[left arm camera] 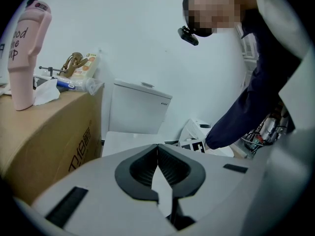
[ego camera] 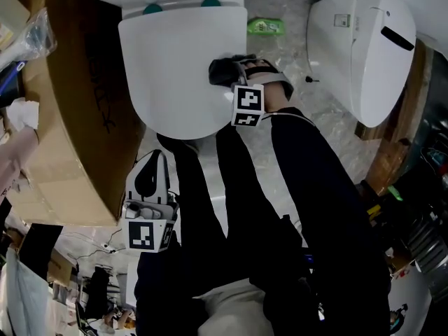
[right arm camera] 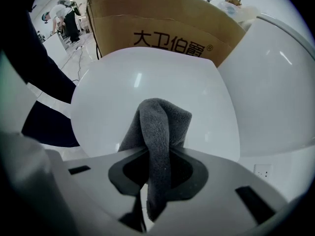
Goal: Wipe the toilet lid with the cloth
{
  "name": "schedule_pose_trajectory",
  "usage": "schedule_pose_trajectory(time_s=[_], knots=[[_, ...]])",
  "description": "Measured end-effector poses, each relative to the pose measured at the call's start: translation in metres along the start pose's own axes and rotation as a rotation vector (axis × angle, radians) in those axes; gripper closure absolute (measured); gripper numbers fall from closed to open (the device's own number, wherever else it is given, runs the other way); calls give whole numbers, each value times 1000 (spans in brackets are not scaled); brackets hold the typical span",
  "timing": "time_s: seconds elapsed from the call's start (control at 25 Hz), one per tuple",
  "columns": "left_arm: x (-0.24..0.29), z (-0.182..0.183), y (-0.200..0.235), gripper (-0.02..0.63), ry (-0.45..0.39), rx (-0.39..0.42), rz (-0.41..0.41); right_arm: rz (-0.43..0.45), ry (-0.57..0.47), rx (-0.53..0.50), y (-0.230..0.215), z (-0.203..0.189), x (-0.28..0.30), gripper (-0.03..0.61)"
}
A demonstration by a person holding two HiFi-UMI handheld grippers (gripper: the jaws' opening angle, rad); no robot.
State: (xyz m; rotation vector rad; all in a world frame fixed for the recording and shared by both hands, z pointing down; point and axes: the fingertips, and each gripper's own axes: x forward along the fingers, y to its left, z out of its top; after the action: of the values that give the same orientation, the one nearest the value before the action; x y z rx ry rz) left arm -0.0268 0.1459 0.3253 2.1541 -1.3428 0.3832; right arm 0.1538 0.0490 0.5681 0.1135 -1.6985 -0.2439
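Observation:
The white toilet lid (ego camera: 175,68) lies closed, an oval at the top middle of the head view. A dark grey cloth (ego camera: 222,71) rests on the lid's right edge, pinched by my right gripper (ego camera: 234,75). In the right gripper view the cloth (right arm camera: 158,132) sticks up from between the jaws and touches the lid (right arm camera: 147,92). My left gripper (ego camera: 149,180) hangs low beside the person's legs, off the lid, pointing at the bowl's front. Its jaws (left arm camera: 157,154) meet with nothing between them.
A large cardboard box (ego camera: 70,117) stands against the toilet's left side, with a pink bottle (left arm camera: 27,53) and clutter on top. A second white toilet (ego camera: 367,47) stands at the right. The cistern (left arm camera: 140,107) is behind the lid. A green packet (ego camera: 266,26) lies on the marble floor.

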Motion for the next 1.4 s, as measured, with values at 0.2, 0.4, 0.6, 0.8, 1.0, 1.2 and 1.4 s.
schedule_pose_trajectory(time_s=[0.2,0.4,0.6,0.8,1.0,1.2,1.4], knots=[[-6,-7,-7,600,-4,10,-23,39,-7,28,53,4,-10,506],[-11,-7,-11,600,-41,-12,-37,97,-11,24,107,11,-19,506],[-16,-9,-14,600,-50,-2,-52,147,-13,18,148,18,-25,506],[-20,-7,-16,600,-70,2,-65,177,-3,40,159,19,-27,506],[-25,-16,-12,600,-16,9,-51,272,0,136,158,20,-29,506],[-26,-15,-6,600,-28,1,-36,215,-48,155,112,30,-37,505],[-24,-10,6,600,-48,-44,2,69,-79,146,19,38,-36,505]])
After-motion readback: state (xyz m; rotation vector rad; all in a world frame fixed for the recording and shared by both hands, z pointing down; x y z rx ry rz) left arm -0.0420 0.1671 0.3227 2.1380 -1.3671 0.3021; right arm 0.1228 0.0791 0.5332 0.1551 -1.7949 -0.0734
